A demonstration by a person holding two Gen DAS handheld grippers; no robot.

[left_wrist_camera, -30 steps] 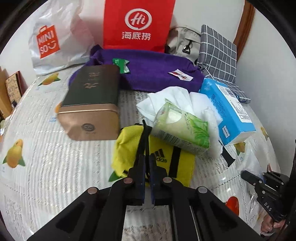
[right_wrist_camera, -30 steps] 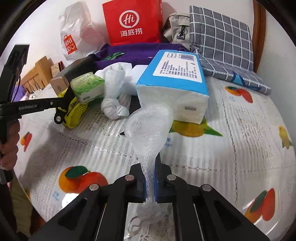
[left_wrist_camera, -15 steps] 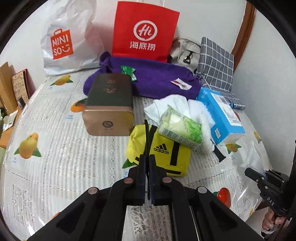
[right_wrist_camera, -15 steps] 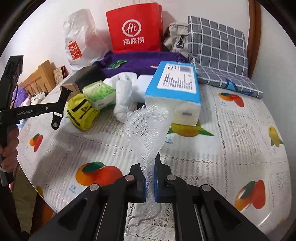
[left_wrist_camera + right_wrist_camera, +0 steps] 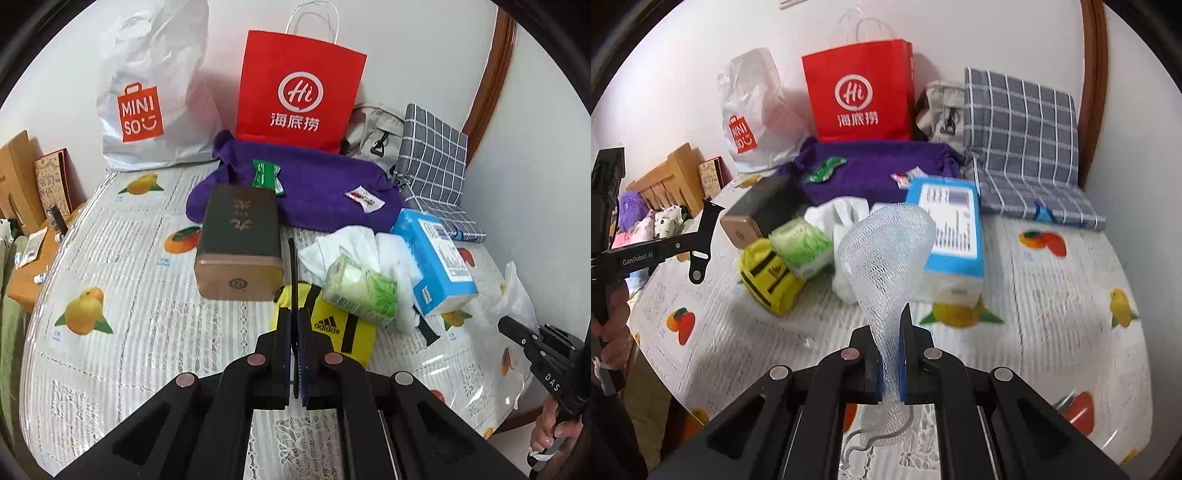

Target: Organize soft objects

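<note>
Right wrist view: my right gripper [image 5: 889, 325] clamps the white mesh sleeve [image 5: 886, 251]; left gripper [image 5: 294, 325] pinches the yellow bag's black strap [image 5: 293, 269] — next, I judge, stow both.

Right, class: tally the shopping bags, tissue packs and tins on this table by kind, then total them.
Shopping bags: 2, white bag and red bag
Tissue packs: 2, blue pack and green pack
Tins: 1, dark tin
Total: 5
</note>
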